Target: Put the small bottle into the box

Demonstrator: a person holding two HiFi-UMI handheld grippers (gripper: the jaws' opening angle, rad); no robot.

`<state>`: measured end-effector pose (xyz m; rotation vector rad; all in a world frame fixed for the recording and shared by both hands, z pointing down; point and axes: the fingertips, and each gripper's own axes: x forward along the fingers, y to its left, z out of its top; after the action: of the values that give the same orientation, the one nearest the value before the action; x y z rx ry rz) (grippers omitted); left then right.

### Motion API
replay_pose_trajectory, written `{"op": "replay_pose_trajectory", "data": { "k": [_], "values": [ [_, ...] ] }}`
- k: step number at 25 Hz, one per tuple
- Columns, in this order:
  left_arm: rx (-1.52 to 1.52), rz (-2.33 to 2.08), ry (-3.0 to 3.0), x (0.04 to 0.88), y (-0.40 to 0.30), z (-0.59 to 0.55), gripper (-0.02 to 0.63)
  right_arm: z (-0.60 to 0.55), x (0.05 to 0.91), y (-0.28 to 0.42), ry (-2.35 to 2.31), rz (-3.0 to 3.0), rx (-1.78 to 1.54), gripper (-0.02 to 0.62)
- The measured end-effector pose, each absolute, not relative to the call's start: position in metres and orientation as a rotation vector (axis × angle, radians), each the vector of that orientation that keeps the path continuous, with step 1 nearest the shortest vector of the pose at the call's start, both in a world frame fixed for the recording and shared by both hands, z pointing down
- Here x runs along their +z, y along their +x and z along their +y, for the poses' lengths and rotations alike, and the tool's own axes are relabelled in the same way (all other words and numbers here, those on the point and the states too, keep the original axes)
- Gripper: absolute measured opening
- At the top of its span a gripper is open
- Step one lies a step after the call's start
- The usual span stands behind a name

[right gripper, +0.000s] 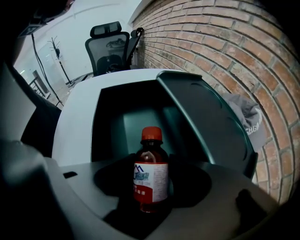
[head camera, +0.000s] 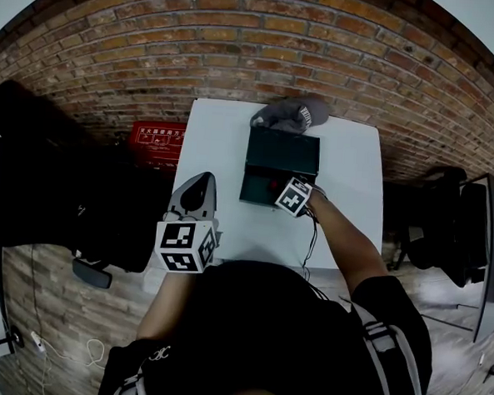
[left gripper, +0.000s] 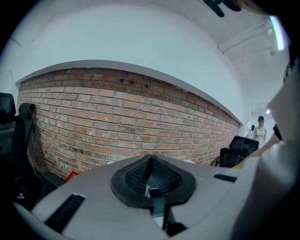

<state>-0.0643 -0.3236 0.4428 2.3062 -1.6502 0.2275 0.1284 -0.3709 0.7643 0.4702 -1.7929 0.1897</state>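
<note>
Gripping the small bottle (right gripper: pixel 150 161) upright between the fingers of the right gripper (right gripper: pixel 151 187), box (right gripper: pixel 140 123) just beyond their tips — seemingly mid-placement, needing lowering inside, then release — fingers of the left gripper (left gripper: pixel 150 180) pressed together, empty.

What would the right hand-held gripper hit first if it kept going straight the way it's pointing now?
Probably the inner wall of the open dark green box. The right hand-held gripper, clamped on the small brown orange-capped bottle, points into its cavity, though depth is unclear.
</note>
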Motion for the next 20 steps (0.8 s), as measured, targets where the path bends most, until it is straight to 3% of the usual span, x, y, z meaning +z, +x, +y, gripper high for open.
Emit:
{"op": "replay_pose_trajectory", "data": {
  "k": [20],
  "values": [
    [0.231,-1.487,2.394,0.447,-0.045,-0.316,0.011,-0.378,0.665,0.1,0.824,-2.106,0.095,0.229]
  ]
}}
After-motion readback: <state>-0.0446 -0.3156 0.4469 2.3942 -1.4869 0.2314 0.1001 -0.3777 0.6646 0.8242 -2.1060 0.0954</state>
